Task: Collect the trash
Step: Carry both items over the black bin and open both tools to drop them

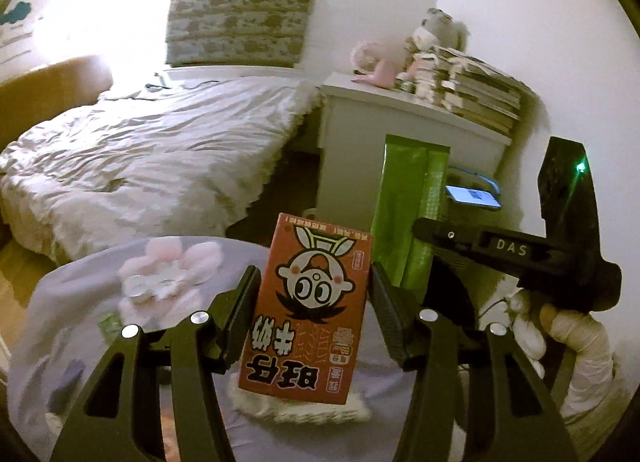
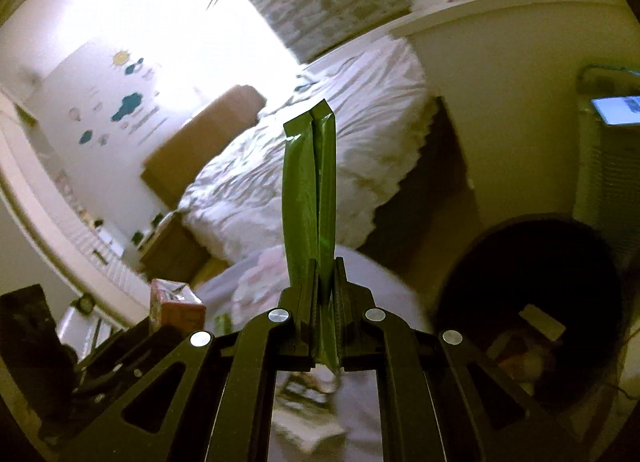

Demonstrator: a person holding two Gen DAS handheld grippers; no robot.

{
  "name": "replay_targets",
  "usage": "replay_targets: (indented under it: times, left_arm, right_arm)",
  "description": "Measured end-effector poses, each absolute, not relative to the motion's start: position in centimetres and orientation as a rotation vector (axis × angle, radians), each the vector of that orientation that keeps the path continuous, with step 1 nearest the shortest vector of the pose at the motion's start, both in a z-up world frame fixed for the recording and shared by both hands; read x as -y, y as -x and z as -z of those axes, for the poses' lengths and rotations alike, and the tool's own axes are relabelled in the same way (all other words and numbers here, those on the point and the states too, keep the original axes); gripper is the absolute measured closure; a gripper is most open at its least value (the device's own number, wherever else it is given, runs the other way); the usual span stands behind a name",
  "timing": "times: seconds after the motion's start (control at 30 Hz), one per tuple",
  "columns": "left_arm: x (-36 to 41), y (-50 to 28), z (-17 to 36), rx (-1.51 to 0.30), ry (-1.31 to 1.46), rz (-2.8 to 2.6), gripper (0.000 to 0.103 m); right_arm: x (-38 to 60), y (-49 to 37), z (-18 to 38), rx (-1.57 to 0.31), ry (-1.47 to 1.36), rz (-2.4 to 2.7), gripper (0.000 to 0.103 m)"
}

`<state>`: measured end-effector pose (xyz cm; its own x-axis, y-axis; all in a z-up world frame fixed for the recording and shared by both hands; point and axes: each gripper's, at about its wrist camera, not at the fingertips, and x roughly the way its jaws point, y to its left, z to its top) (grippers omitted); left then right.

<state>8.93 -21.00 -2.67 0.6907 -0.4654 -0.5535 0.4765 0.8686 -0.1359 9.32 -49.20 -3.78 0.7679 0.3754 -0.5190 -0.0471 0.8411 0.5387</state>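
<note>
Trash is already in both tools: a red milk carton (image 1: 310, 310) sits clamped in the left gripper (image 1: 316, 318), and a long green wrapper (image 2: 310, 198) is pinched in the right gripper (image 2: 324, 294); neither piece rests on anything now, both are carried in the air above a round table draped in a lilac cloth (image 1: 80, 326). The left jaws stand partly apart because the carton is a wide box; the pads press flat on its two narrow sides, which keeps the printed face toward the camera and, I judge, stops it twisting, though it hangs upside down. The right jaws are all but closed, since the wrapper is only a thin foil sleeve; held at its lower end, it stands up stiffly past the fingertips. From the left view the wrapper rises just beside the carton, with a gloved hand (image 1: 568, 338) gripping the right tool's handle below it; so the two loads travel close together, presumably toward one drop. A dark round bin (image 2: 532, 302) with scraps inside shows low to the right of the right gripper; I take that as the destination. Behind lie a rumpled white bed (image 1: 152, 158) and a white cabinet (image 1: 400, 134) stacked with books.
</note>
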Motion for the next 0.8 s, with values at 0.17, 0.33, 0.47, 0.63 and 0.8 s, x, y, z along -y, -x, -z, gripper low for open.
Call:
replay_targets:
  times: [0.17,0.33,0.47,0.63,0.8]
  left_arm:
    - [23.7,-9.1,3.2,-0.625,-0.029,0.569,0.049]
    - [26.3,-9.4,3.7,-0.642,-0.035,0.606,0.049]
    - [28.1,-10.0,4.5,-0.664,-0.042,0.626,0.049]
    - [29.9,-10.7,5.7,-0.690,-0.046,0.647,0.049]
    - [31.4,-11.1,7.0,-0.718,-0.056,0.662,0.049]
  right_arm:
    - [53.1,-8.4,4.9,-0.657,-0.552,-0.172,0.095]
    - [55.9,-7.9,6.4,-0.662,-0.567,-0.112,0.095]
    - [57.4,-7.8,7.8,-0.677,-0.586,-0.069,0.095]
    - [58.7,-7.7,9.6,-0.700,-0.595,-0.021,0.095]
    - [59.7,-7.9,10.8,-0.721,-0.600,0.011,0.095]
